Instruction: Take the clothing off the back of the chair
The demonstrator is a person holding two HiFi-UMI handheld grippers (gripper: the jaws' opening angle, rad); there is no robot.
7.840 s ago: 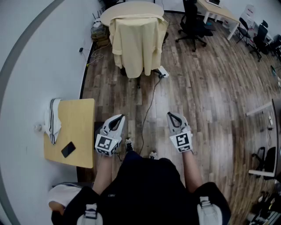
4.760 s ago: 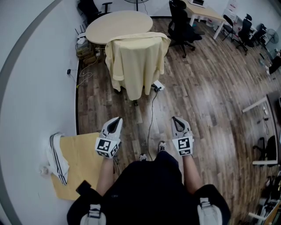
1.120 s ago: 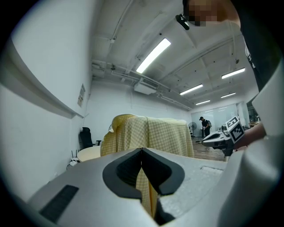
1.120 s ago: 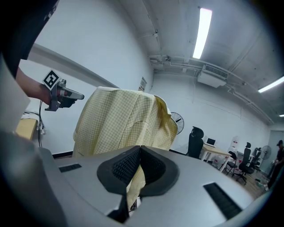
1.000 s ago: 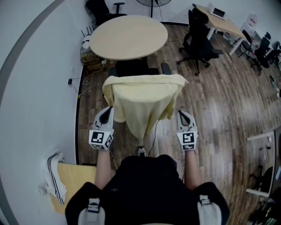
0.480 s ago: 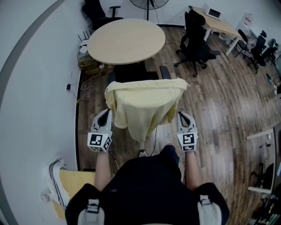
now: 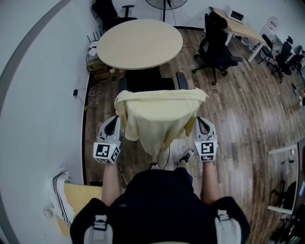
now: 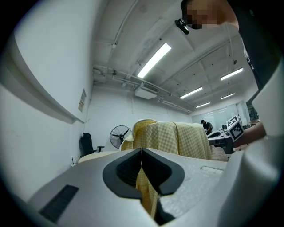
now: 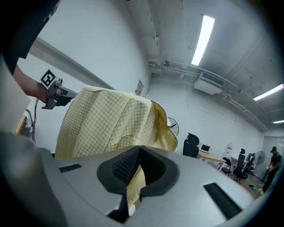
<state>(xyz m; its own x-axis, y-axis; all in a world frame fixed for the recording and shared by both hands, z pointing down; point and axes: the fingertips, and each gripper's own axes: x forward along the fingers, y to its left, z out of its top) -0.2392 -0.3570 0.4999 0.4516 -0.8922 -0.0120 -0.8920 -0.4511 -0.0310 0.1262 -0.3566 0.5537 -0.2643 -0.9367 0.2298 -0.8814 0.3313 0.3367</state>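
A pale yellow checked shirt (image 7: 159,114) hangs over the back of a black chair (image 7: 143,84), which is tucked at a round table (image 7: 139,44). My left gripper (image 7: 113,120) is level beside the shirt's left edge, its jaws shut with nothing held. My right gripper (image 7: 202,121) is beside the shirt's right edge, also shut and empty. In the left gripper view the closed tips (image 8: 141,150) point at the draped shirt (image 8: 177,137) just ahead. In the right gripper view the shirt (image 9: 106,124) hangs close beyond the closed tips (image 9: 140,148). Cloth shows only through the slit behind the tips.
A black office chair (image 7: 217,35) and a desk (image 7: 240,28) stand at the back right, a fan (image 7: 164,4) at the back. Cables (image 7: 97,78) lie by the left wall. A small wooden table (image 7: 76,200) with striped cloth (image 7: 59,190) is behind me, left.
I have stepped closer to the chair. Both grippers have come forward and a little up, from in front of the shirt's hem to either side of it. Both stay shut.
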